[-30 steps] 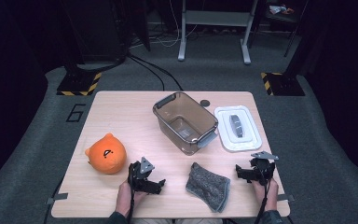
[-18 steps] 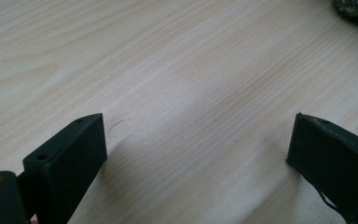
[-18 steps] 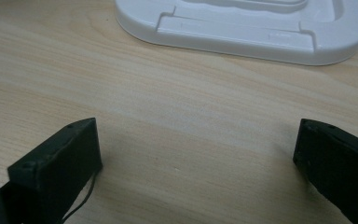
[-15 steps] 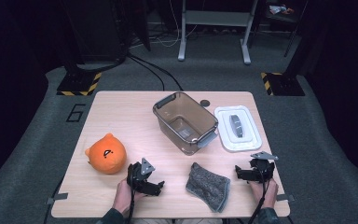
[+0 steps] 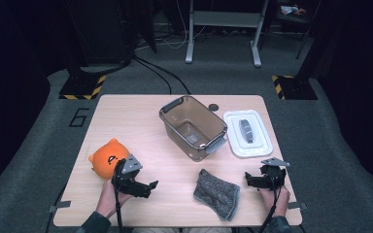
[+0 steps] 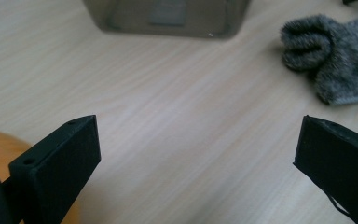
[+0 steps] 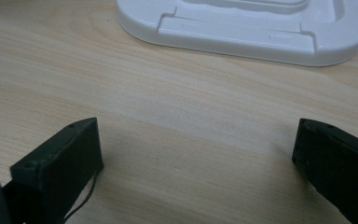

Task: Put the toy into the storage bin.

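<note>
Both grippers black. Left gripper: grey three-cornered plate on top, black cable trailing back past a dark sleeve cuff. Right gripper: same grey plate, black cable. Jaws are flat rectangular black blocks with small screw holes near the upper edge.

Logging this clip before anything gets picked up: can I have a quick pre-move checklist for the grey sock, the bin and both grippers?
1. Left gripper open, nothing between its jaws: ok.
2. Right gripper open, nothing between its jaws: ok.
3. Grey knitted sock lies free on the light wooden table, between the two grippers, touched by neither: ok.
4. Translucent brown plastic bin is uncovered; its white plastic lid lies beside it: ok.
5. Round orange plush toy sits close beside the left gripper, away from the sock: ok.
6. Small item inside the bin, what it is: cannot tell.
</note>
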`<state>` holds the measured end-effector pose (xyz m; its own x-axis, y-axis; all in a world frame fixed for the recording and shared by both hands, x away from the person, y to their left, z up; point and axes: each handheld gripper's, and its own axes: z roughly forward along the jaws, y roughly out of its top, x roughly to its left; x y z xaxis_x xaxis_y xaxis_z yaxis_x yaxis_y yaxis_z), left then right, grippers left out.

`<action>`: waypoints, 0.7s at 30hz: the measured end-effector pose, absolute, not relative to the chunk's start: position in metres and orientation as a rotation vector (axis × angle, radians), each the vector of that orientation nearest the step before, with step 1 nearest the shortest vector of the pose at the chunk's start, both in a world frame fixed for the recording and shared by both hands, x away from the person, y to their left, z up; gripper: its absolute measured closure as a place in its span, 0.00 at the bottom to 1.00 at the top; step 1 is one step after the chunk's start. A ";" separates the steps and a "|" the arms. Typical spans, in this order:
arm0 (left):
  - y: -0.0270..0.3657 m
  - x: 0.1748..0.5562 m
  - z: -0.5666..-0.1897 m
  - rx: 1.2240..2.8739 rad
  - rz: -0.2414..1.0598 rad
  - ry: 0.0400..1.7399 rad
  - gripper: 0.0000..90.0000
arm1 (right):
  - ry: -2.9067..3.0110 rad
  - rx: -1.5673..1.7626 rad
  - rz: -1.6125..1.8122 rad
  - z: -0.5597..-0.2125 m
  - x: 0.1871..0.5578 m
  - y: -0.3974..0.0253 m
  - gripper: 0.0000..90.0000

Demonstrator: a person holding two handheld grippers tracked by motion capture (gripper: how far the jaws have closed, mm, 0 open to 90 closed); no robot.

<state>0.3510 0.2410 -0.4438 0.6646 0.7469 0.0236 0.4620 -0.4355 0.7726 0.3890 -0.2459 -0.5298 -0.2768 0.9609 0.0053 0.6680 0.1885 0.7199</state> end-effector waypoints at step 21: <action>0.348 0.378 -0.422 1.993 0.557 1.155 0.00 | 2.009 1.527 0.863 -0.530 0.389 -0.246 0.01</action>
